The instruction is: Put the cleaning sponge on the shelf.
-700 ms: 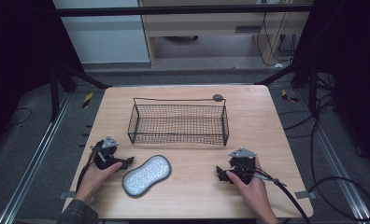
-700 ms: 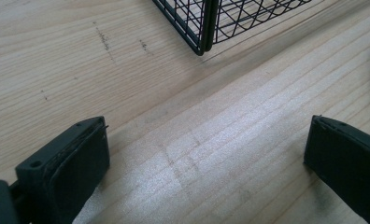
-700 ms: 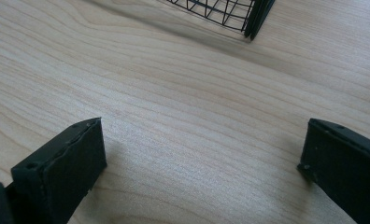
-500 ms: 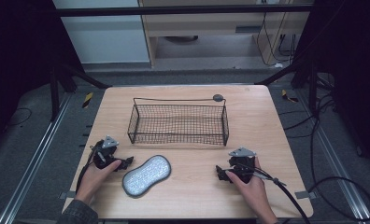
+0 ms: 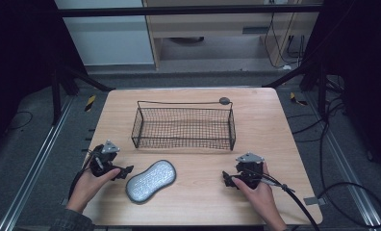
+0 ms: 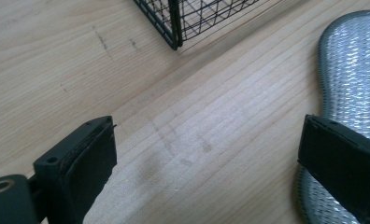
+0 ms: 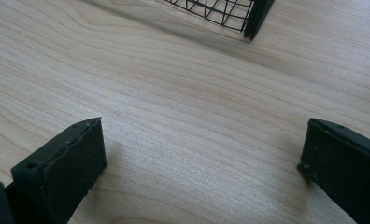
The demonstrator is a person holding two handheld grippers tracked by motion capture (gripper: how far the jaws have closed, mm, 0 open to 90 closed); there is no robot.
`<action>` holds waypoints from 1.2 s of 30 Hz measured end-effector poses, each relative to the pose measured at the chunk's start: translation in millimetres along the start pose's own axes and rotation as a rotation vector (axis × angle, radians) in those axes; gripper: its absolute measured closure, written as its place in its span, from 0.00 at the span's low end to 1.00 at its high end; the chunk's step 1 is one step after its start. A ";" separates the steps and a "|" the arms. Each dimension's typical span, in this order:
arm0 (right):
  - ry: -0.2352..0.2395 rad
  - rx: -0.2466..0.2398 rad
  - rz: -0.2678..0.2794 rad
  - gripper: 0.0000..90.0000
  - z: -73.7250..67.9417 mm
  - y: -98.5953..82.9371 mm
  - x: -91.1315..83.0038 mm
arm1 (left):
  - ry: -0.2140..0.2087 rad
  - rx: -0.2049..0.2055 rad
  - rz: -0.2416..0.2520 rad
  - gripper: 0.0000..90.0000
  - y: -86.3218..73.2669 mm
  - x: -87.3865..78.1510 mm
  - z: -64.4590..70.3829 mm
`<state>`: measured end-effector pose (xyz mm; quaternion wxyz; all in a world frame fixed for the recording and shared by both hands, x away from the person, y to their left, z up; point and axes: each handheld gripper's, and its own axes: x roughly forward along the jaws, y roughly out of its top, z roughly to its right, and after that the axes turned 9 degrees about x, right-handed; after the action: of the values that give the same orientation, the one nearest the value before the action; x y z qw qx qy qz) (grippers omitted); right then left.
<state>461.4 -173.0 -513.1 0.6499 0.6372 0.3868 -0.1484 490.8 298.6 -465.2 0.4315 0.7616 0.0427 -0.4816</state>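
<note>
A black wire basket point(image 5: 184, 127) stands empty in the middle of the wooden table point(image 5: 270, 125). In front of it, toward the left, lies a silvery grey peanut-shaped pad point(image 5: 150, 180). My left gripper point(image 5: 126, 171) rests on the table just left of that pad, jaws wide open with bare wood between them; the pad point(image 6: 351, 84) lies against the right-hand jaw, and the basket corner point(image 6: 174, 28) is ahead. My right gripper point(image 5: 225, 180) sits open on the table at the front right, nothing between its jaws, with the basket corner point(image 7: 253, 16) ahead.
A small dark round knob point(image 5: 224, 101) sits at the basket's back right corner. Cables trail off the table's right side onto the floor point(image 5: 342, 192). Dark frame posts stand beyond the table's far corners.
</note>
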 end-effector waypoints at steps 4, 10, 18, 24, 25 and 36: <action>0.001 -0.001 0.001 0.00 0.1 -0.1 -0.1 | -0.008 0.032 -0.018 0.04 7.8 -6.6 7.0; 0.001 -0.002 0.001 0.00 0.1 -0.4 -0.3 | -0.016 0.076 -0.036 0.05 23.7 -18.6 17.1; 0.001 -0.002 -0.001 0.00 0.1 -1.2 -1.2 | -0.020 0.162 -0.111 0.05 47.9 -27.0 24.6; 0.000 -0.001 0.000 0.00 0.0 -1.3 -1.3 | -0.045 0.230 -0.191 0.06 57.8 -23.9 35.8; 0.000 -0.001 0.000 0.00 0.0 -1.3 -1.3 | -0.045 0.230 -0.191 0.06 57.8 -23.9 35.8; 0.000 -0.001 0.000 0.00 0.0 -1.4 -1.3 | -0.101 0.328 -0.315 0.07 71.8 -12.0 50.3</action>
<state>459.6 -173.6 -513.2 0.6503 0.6367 0.3870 -0.1482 483.9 222.9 -420.0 0.2230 0.7804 0.0605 -0.5810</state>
